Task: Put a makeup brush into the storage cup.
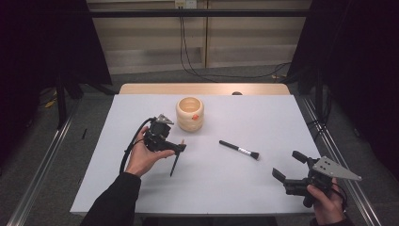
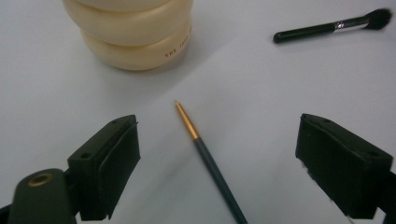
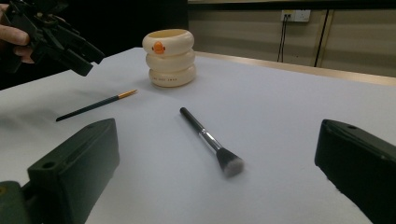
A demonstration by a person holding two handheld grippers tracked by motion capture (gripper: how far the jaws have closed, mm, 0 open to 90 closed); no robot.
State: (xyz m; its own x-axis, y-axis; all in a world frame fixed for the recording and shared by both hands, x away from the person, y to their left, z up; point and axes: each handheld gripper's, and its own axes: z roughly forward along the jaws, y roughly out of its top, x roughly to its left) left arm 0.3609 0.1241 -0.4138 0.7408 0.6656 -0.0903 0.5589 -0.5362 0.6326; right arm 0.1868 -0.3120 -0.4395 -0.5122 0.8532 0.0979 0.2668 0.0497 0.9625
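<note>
Your left gripper jaws apart over pencil, nothing gripped; cup at 12 waits; right gripper apart, idle.

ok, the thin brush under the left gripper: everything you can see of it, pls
The thin brush is a slim liner-type one with a dark, slightly greenish handle, a gold ferrule and a very fine pointed tip. It lies flat on the white table, tip aimed toward the cream ringed cup but well short of it. The left gripper hovers over it, jaws open astride it, pads not touching. Nothing else touches it.
</note>
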